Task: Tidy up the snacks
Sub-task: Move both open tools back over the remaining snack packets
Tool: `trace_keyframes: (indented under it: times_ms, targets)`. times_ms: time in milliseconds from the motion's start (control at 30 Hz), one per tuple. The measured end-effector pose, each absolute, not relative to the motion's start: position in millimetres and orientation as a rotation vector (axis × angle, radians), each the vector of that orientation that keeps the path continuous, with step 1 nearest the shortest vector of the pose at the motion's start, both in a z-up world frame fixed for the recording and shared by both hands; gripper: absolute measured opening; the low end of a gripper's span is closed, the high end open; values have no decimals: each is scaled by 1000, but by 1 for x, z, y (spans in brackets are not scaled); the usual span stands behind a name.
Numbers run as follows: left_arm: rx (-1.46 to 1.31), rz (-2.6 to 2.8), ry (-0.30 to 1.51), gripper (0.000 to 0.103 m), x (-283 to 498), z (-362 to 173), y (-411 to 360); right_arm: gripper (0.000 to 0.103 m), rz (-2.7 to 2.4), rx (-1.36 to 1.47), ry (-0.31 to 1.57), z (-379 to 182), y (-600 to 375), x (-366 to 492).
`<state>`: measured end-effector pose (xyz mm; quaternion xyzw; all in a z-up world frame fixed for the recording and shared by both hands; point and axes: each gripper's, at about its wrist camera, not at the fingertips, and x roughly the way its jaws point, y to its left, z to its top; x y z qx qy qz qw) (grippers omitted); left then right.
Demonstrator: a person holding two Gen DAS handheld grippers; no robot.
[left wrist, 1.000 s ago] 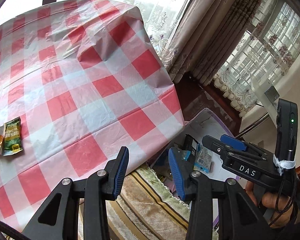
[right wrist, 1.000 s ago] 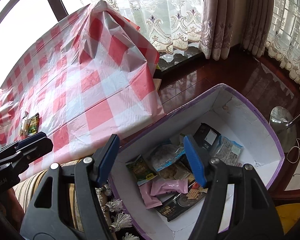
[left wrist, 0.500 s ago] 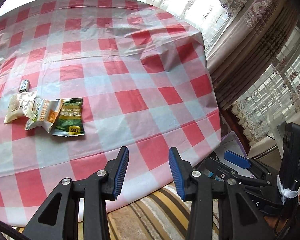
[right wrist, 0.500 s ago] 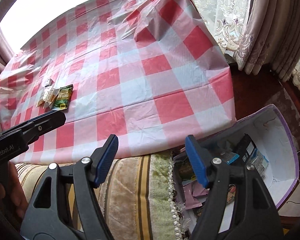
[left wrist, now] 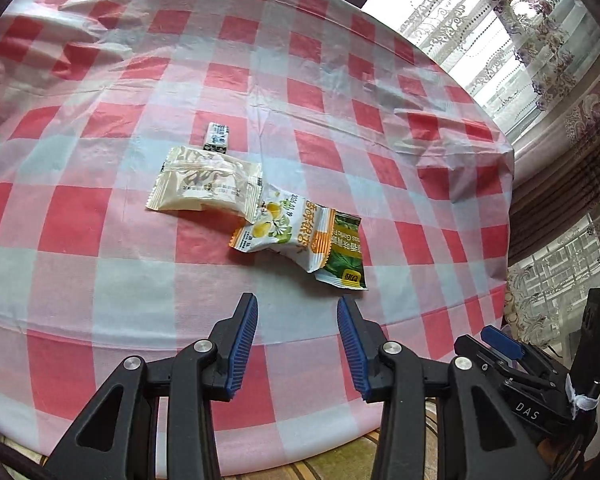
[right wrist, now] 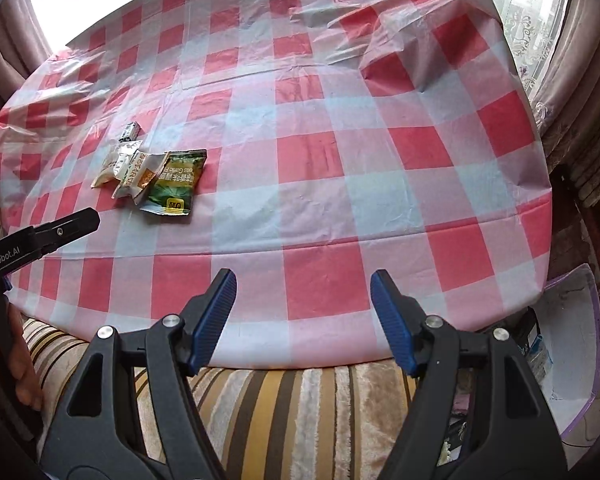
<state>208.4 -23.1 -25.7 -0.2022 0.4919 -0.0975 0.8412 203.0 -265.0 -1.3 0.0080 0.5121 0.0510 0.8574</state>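
Several snack packets lie together on the red-and-white checked tablecloth [left wrist: 100, 272]: a cream packet [left wrist: 204, 186], a white-and-orange packet [left wrist: 288, 236], a green packet [left wrist: 346, 258] partly under it, and a small black-and-white packet [left wrist: 217, 138] behind. My left gripper [left wrist: 297, 312] is open and empty, just short of the white-and-orange packet. My right gripper [right wrist: 303, 292] is open and empty over the table's near edge, well right of the same pile, whose green packet [right wrist: 176, 188] lies nearest.
A white box with a purple rim [right wrist: 580, 344] stands on the floor at the right, below the table edge, with snacks inside. A striped cushion [right wrist: 300, 408] lies along the near edge. Curtains [left wrist: 560, 80] hang at the right.
Both grippers have swung left from the box on the floor to the table. The snack pile has come to the middle of the left wrist view. Both stay open.
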Motion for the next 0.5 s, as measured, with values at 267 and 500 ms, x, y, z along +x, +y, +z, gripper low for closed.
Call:
trace_keyframes:
  times_ms: [267, 500]
  targets:
    - [-490, -189, 1053, 43, 216, -39, 2, 72, 193, -9, 1090, -13, -218, 237]
    - [-534, -180, 1048, 43, 219, -45, 13, 72, 225, -16, 1109, -25, -191, 262]
